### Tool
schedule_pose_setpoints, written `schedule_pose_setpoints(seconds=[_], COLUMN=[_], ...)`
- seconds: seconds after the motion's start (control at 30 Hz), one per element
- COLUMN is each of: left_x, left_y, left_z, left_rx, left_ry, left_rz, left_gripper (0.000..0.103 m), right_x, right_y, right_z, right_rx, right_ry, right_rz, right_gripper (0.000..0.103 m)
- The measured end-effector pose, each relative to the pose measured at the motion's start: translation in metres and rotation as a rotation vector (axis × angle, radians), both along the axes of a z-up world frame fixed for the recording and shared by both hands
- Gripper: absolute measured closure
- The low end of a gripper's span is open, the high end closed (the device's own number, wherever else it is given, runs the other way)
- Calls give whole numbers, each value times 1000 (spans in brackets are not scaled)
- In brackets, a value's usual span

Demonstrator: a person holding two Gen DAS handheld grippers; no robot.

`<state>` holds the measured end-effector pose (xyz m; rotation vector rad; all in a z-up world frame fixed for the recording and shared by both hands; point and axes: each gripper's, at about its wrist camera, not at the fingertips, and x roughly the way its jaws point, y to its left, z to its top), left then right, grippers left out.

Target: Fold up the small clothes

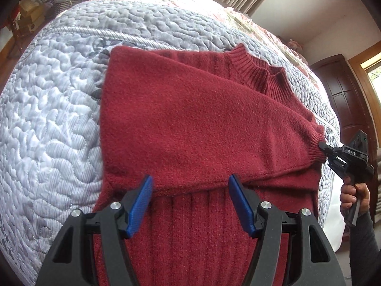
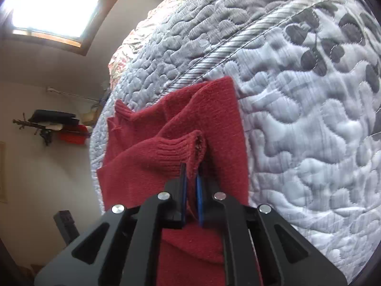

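The dark red sweater (image 1: pixel 190 124) lies flat on the quilted bedspread (image 1: pixel 52 109) with one sleeve already folded across, the right gripper (image 2: pixel 190 178) pinching its ribbed cuff (image 2: pixel 176 152), while the left gripper (image 1: pixel 190 190) hovers spread over the near ribbed body, so probably around halfway done.

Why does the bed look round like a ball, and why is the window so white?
Left wrist view: the fisheye lens bends the quilt into a dome. Right wrist view: daylight washes out the window, while the right gripper holding the sweater cuff looks sharp.
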<state>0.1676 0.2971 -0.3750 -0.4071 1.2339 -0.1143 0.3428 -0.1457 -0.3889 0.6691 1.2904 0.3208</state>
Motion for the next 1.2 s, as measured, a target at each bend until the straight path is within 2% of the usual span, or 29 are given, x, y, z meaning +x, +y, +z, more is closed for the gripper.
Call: schedule_pose_setpoints(seconds=[0.13, 0.17, 0.23, 0.37, 0.47, 0.6, 0.67, 0.73, 0.8, 0.87, 0.9, 1.03, 1.2], left_x=[0, 0, 1, 1, 4, 9, 11, 12, 12, 10, 9, -5, -23], left_y=[2, 3, 5, 4, 2, 4, 3, 0, -3, -4, -5, -13, -19], left_z=[-7, -9, -8, 9, 9, -11, -20, -21, -17, -12, -10, 4, 19], left_rx=[1, 1, -3, 9, 25, 20, 38, 51, 68, 77, 94, 200, 279], left_ry=[18, 22, 24, -21, -28, 35, 58, 67, 65, 64, 63, 31, 0], left_rz=[7, 9, 12, -3, -18, 2, 0, -8, -16, -6, -1, -7, -40], left_gripper=[37, 37, 37, 35, 32, 32, 32, 31, 30, 27, 26, 25, 23], right_x=[-3, -3, -5, -14, -23, -23, -23, -24, -28, -35, -41, -70, -104], right_y=[0, 1, 1, -3, 10, 26, 22, 17, 14, 15, 16, 23, 43], right_z=[-2, -5, -2, 31, 45, 15, -4, -7, 2, 14, 20, 31, 25], right_rx=[-6, -7, -12, -52, -70, -107, -123, -118, -125, -160, -174, -193, -187], right_ry=[-2, 4, -1, -84, -123, -53, -9, -5, -27, -59, -73, -97, -67], right_rz=[-12, 1, 6, -32, 3, 50, 29, 4, -12, -4, 2, 34, 54], right_gripper=[97, 93, 90, 88, 88, 87, 95, 98, 93, 81, 79, 74, 71])
